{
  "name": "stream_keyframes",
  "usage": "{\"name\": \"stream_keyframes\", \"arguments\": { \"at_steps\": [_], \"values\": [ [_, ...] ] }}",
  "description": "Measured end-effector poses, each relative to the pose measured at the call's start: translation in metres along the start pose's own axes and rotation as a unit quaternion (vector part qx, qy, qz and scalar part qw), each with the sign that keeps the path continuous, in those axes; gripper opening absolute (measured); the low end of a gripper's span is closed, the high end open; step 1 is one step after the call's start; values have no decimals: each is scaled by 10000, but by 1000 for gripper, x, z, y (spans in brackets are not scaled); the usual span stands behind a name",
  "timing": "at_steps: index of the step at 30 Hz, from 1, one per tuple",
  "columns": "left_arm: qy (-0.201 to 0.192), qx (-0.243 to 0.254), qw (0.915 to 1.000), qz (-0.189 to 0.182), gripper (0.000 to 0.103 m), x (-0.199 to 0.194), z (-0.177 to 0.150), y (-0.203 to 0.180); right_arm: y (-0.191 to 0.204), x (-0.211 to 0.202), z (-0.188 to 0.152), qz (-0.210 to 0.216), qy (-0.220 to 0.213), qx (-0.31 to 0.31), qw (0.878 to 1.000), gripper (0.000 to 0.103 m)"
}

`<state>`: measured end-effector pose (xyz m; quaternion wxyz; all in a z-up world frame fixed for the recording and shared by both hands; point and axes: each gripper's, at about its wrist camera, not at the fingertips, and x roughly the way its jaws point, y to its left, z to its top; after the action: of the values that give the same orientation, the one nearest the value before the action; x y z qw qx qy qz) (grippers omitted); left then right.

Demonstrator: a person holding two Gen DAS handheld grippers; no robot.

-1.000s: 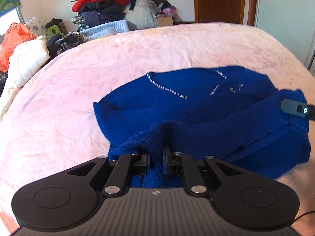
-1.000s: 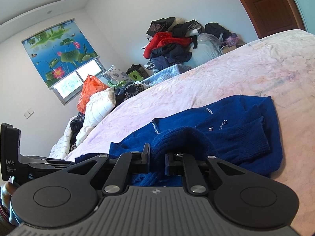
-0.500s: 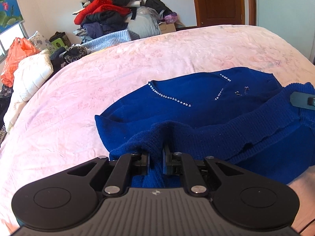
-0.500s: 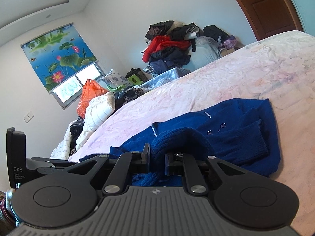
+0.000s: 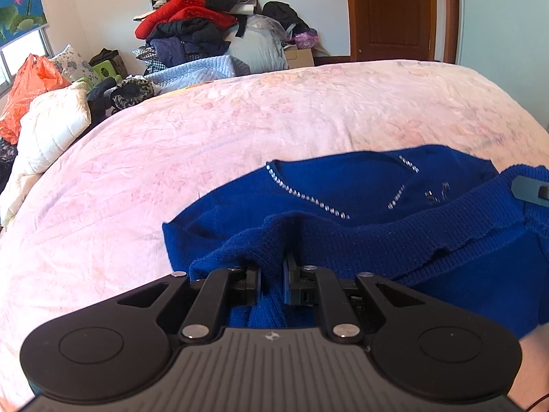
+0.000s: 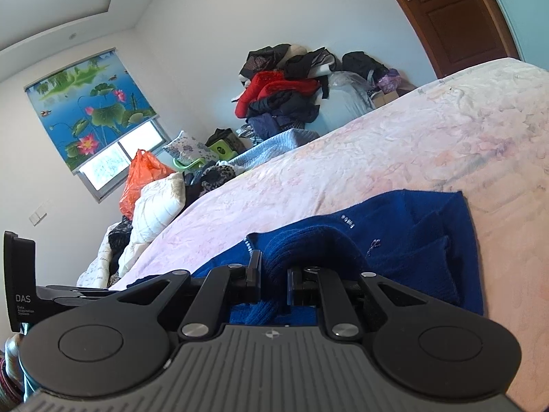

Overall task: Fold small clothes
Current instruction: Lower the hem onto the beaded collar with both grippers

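Observation:
A royal-blue knit sweater [image 5: 360, 189] with a rhinestone neckline lies on the pink bed [image 5: 240, 120]. Its ribbed hem is lifted and carried over the body of the garment. My left gripper [image 5: 272, 274] is shut on the left part of that hem. My right gripper [image 6: 272, 274] is shut on the hem's other end, where the knit bunches between the fingers. In the left wrist view, a fingertip of the right gripper [image 5: 530, 190] shows at the right edge. The sweater [image 6: 411, 226] lies partly folded, with a sleeve laid across it.
A heap of clothes [image 5: 206, 31] stands against the far wall, beyond the bed. White quilted bedding [image 5: 48, 127] and an orange bag [image 5: 31, 86] lie at the left. A wooden door [image 5: 391, 10] is at the back right. The left gripper's body [image 6: 20, 285] shows at the right view's left edge.
Both grippers have carried the lifted hem forward over the sweater toward the neckline. The visible body of the sweater beyond the hem is shorter now.

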<state>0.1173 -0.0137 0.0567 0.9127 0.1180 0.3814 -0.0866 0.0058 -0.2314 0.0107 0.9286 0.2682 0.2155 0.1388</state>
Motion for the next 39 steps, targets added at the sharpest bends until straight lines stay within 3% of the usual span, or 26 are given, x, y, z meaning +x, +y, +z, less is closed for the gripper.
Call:
{"name": "stream_keyframes", "arguments": {
  "at_steps": [13,28,32,33,37,39],
  "values": [
    [290,-205,9992,-171,11,69,19,7,-42,50,10,-344,188,398,9984,15],
    [723,-900,9892,-906,13,105,40,38,-84,96,22,-402,494,1038,9926,16],
    [889,-1400,9772,-1326,14,110,41,60,-96,101,19,-460,586,1367,9878,21],
    [932,-1583,9722,-1454,14,111,41,67,-99,101,18,-420,579,1459,9867,31],
    [1085,-2439,9436,-1960,16,119,42,97,-100,103,20,-296,548,1606,9851,48],
    [1069,-2844,9289,-2119,30,122,42,112,-96,103,23,-345,491,1514,9866,53]
  ]
}}
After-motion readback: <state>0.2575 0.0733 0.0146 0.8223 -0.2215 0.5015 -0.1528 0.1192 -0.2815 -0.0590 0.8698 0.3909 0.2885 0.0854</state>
